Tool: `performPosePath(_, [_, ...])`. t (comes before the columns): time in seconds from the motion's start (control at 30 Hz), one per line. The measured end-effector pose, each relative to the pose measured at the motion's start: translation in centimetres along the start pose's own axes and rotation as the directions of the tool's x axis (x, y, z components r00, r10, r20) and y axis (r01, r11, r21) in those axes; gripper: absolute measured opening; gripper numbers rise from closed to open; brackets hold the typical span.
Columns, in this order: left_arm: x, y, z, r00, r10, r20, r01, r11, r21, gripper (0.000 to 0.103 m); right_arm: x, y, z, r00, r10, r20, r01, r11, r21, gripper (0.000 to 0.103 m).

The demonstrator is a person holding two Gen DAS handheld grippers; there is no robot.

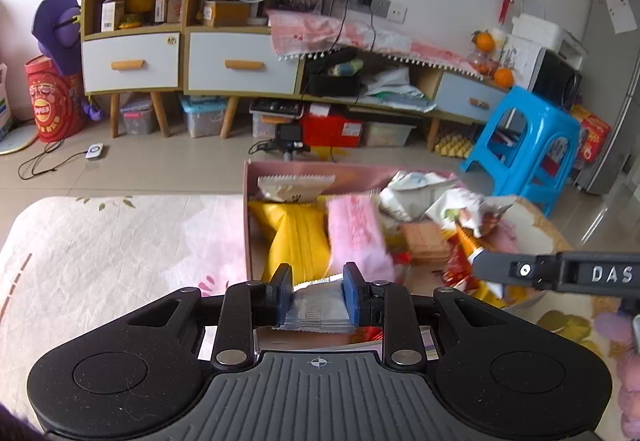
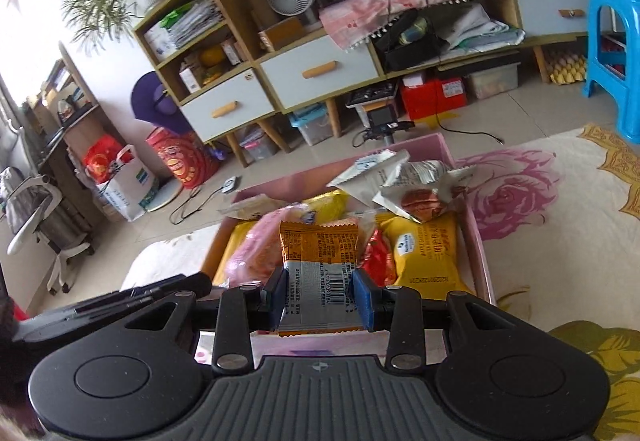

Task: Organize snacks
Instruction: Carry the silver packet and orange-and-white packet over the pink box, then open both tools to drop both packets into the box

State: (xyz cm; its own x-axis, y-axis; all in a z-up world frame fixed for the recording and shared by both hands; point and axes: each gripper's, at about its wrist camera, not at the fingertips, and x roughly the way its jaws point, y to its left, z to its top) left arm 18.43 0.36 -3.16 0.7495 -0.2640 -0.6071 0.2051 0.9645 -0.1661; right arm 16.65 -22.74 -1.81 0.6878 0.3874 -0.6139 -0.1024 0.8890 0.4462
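Right wrist view showed the right gripper (image 2: 320,295) clamped on an orange packet (image 2: 320,261) above the nearly full pink box (image 2: 478,241); the left gripper (image 1: 318,295) pinched what seemed a silvery wrapper (image 1: 318,311); both remained unplaced.

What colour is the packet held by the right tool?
Orange above, silver below, with a barcode; the packet shows best in the right wrist view.

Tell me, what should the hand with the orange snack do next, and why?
Probably lower it and let go. The right gripper is shut on the orange snack packet, held above the pink box where other snacks already lie, so it likely belongs there.
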Motion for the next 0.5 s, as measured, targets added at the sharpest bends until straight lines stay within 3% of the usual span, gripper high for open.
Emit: performPosePath(0.5, [1.1,-0.2,-0.9,0.999,0.018,-0.030,-0.017,0.999,0.044,0.027,1.6,0.2,-0.3,0.998,-0.066,-0.004,0.066,0.994,-0.083,0.031])
